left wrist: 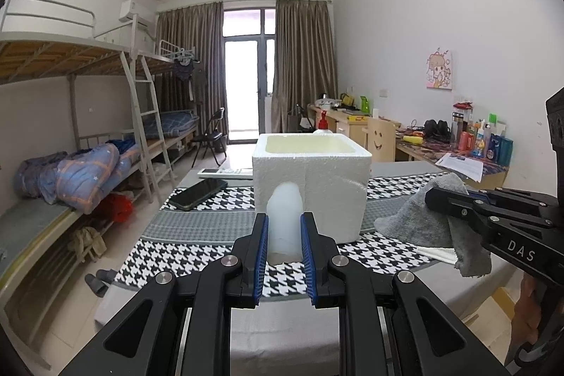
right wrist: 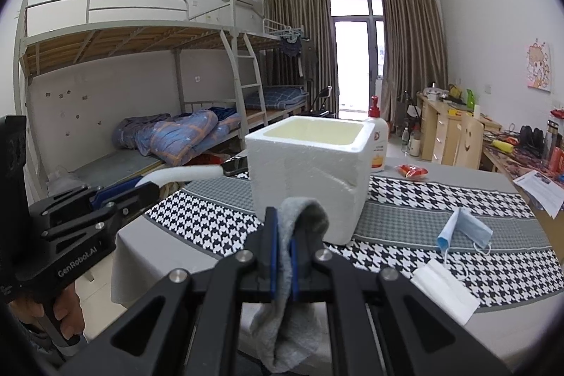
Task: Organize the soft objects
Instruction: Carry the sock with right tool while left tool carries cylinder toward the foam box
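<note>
A white foam box (left wrist: 310, 171) (right wrist: 306, 164) stands open-topped on the houndstooth table runner (left wrist: 197, 256). My left gripper (left wrist: 284, 221) is shut on a soft white translucent piece (left wrist: 283, 199), which hangs just in front of the box's near wall. In the right wrist view that piece (right wrist: 187, 173) sticks out of the left gripper (right wrist: 151, 187) toward the box's left side. My right gripper (right wrist: 283, 235) is shut on a grey cloth (right wrist: 303, 214) that drapes over and below its fingers, close to the box's front. The left wrist view has it (left wrist: 431, 196) at the right with the cloth (left wrist: 416, 221) hanging.
On the runner right of the box lie a blue face mask (right wrist: 465, 228) and a white folded mask (right wrist: 444, 291). A lotion bottle (right wrist: 379, 143) and a red packet (right wrist: 410, 170) sit behind the box, with a phone (left wrist: 199, 194) at its left. Bunk beds line the left wall.
</note>
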`<control>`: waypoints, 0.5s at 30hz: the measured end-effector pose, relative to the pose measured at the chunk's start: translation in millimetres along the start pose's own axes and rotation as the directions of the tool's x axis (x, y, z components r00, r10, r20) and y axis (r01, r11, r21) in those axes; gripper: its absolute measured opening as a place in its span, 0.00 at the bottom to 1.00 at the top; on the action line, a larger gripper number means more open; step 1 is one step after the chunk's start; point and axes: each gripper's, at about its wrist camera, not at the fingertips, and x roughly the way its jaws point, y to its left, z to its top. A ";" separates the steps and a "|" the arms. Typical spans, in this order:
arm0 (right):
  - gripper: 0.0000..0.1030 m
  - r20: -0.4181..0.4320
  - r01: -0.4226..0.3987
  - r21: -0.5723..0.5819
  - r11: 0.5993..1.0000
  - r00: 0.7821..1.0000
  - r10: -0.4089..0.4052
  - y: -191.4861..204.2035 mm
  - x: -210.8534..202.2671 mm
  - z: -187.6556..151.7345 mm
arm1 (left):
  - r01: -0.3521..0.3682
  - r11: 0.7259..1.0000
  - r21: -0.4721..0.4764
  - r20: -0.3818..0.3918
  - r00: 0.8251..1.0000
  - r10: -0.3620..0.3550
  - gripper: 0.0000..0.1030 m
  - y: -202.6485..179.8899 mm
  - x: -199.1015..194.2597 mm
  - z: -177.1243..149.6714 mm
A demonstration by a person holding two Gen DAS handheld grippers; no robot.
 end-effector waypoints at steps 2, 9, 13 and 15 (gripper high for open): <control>0.09 0.003 0.006 0.001 1.000 1.000 -0.006 -2.4 2.1 4.9 | 0.005 1.000 0.004 0.004 1.000 -0.005 0.19 0.7 3.6 4.0; 0.08 0.015 0.016 -0.010 1.000 1.000 -0.016 -5.8 8.6 25.1 | 0.013 1.000 0.006 0.017 1.000 -0.013 0.19 4.8 16.6 21.9; 0.09 0.020 0.017 -0.010 1.000 1.000 -0.017 -8.3 13.9 34.8 | 0.016 1.000 0.006 0.019 1.000 -0.016 0.19 5.6 22.9 31.9; 0.09 0.025 0.018 -0.008 1.000 1.000 -0.018 -9.5 15.5 39.8 | 0.019 1.000 0.008 0.020 1.000 -0.020 0.19 6.1 26.2 37.8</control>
